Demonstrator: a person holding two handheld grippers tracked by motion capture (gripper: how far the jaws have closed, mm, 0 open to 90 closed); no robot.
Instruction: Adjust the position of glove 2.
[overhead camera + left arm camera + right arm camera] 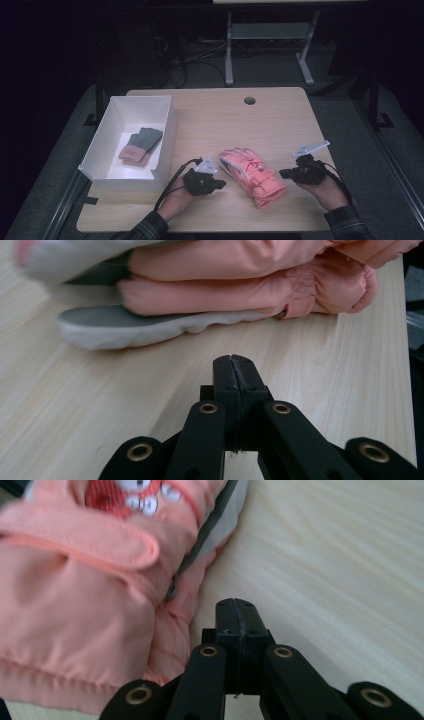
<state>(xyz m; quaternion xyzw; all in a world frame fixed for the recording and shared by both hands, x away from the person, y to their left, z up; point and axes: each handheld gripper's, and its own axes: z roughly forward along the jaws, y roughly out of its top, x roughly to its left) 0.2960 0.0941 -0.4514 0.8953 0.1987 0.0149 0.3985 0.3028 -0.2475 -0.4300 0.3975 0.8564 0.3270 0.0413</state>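
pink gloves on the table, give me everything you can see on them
The pink gloves are a padded, puffy salmon pair stacked one on the other, with grey-white palm panels and a red-and-white print on the back. They lie flat on the wooden table, angled diagonally, fingertips toward the far left and cuffs toward the person. They sit between the left gripper and the right gripper, both shut on nothing and touching neither glove.

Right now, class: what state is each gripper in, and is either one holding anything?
Left gripper: shut, empty, just short of the pink gloves.
Right gripper: shut, empty, beside the gloves.
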